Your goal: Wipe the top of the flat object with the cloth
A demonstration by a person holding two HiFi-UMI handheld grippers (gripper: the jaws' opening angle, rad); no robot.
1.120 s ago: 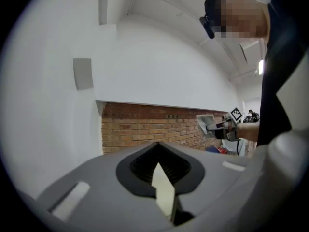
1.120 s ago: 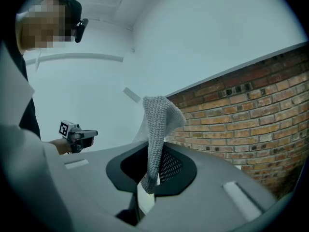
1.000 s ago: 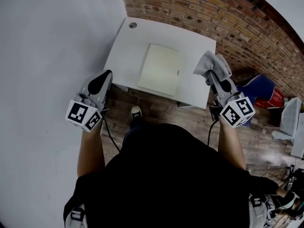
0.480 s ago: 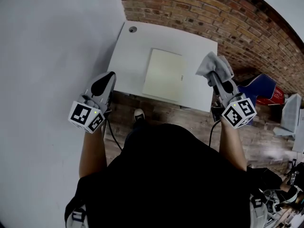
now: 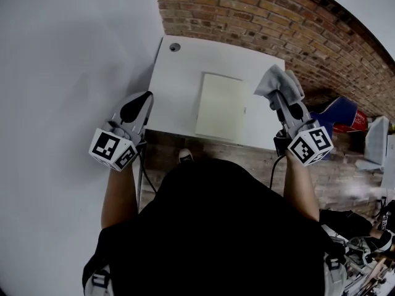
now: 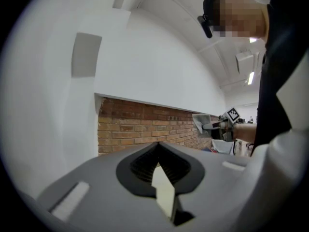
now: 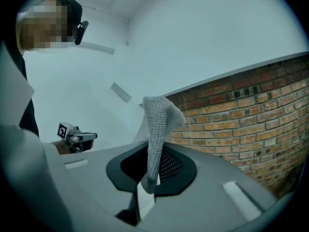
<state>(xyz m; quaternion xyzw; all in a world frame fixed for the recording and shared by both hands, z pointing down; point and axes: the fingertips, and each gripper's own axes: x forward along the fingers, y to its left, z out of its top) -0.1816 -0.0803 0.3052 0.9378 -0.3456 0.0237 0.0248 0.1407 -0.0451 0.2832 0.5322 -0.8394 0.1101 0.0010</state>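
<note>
On the small white rectangular table (image 5: pixel 179 79) ahead of me, pushed up against the red brick wall (image 5: pixel 247 11), lies the pale cream flat rectangular panel (image 5: pixel 221 106). It sits right of the table's middle, with its near edge close to the table's near edge and its top bare. A small round grey grommet (image 5: pixel 175 47) marks the far left corner of the table.

My right gripper (image 5: pixel 276 98) is raised at the table's right edge, to the right of the panel. In the right gripper view its jaws are clamped on the grey knitted cloth (image 7: pixel 159 124). The cloth rises from the pinch in a narrow fold and flops over at the top. In the head view the bunched cloth (image 5: pixel 276 82) sits clear of the panel, not touching it.

My left gripper (image 5: pixel 143 98) hangs by the table's near left corner, next to the plain white wall (image 5: pixel 74 54) and well apart from the panel. In the left gripper view its jaws are pressed together with nothing between them.
</note>
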